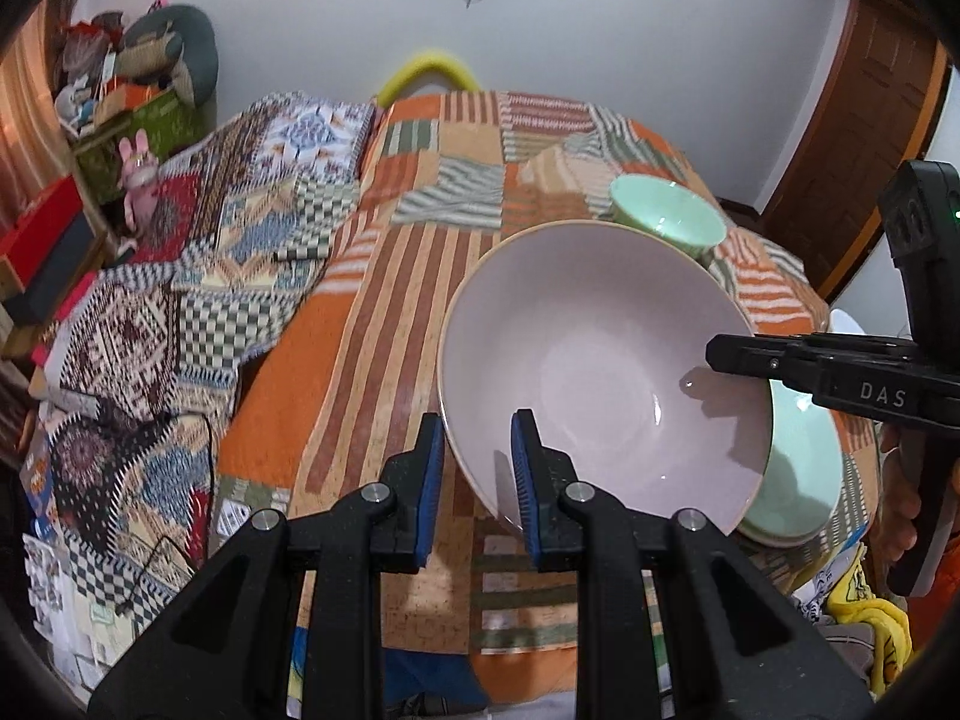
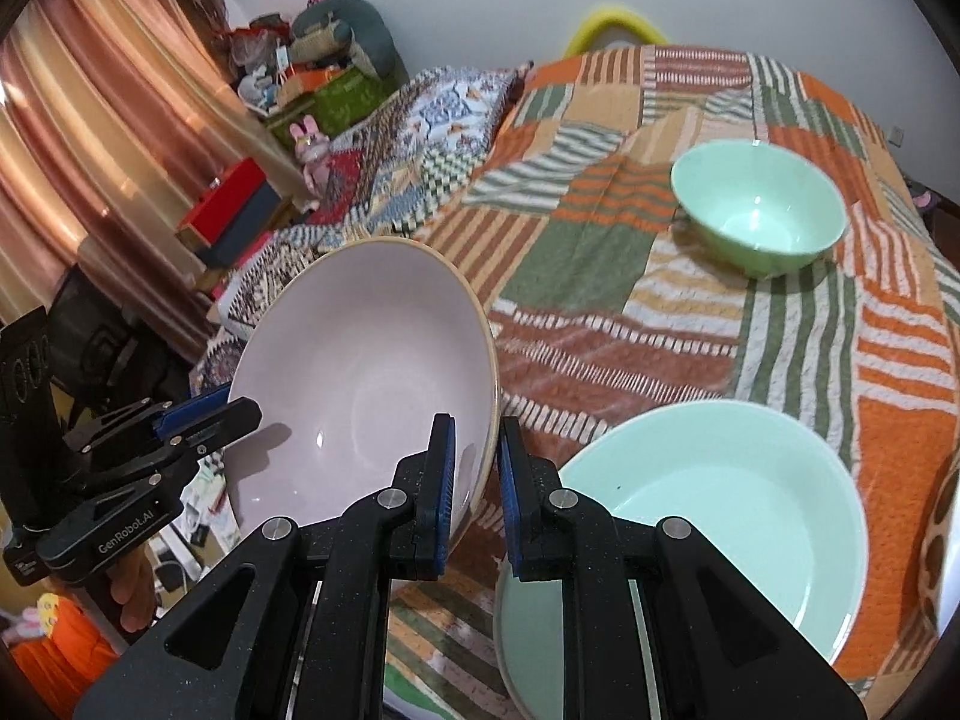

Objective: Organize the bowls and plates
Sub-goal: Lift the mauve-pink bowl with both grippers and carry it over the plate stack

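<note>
A large pale pink bowl hangs tilted above the patchwork bedspread, held by its rim from two sides. My left gripper is shut on the near-left rim. My right gripper is shut on the opposite rim, and its tip also shows in the left wrist view. The left gripper appears in the right wrist view on the bowl's far edge. Partly under the pink bowl, a wide mint-green plate lies on the bed. A smaller green bowl stands farther back.
An orange, green and brown patchwork cover spreads over the bed. A second patterned blanket lies to the left. Boxes and soft toys are piled by the curtain. A wooden door stands at the right.
</note>
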A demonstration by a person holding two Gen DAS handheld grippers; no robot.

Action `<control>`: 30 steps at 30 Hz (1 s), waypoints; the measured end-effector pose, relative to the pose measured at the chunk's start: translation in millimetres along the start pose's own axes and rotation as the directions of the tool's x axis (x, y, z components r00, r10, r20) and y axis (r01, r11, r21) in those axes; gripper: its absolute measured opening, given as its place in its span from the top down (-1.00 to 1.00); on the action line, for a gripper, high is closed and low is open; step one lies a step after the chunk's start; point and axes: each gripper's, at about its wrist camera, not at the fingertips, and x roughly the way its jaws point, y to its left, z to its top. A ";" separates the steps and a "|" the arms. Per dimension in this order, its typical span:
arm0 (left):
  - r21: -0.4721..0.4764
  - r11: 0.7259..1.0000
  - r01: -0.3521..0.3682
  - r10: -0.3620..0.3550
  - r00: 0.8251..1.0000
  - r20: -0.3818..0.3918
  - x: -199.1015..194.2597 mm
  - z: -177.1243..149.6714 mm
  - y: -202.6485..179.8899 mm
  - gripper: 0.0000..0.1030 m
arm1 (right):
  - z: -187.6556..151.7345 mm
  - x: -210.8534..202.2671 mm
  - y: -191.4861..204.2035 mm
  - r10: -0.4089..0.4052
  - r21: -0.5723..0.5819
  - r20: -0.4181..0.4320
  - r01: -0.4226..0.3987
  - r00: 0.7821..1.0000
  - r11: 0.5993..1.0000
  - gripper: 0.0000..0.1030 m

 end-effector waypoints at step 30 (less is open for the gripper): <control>-0.069 0.997 -0.015 0.008 0.995 -0.102 51.1 -28.1 17.2 0.57 | -9.4 40.6 2.8 -0.089 -0.073 -0.097 0.082 0.991 0.994 0.62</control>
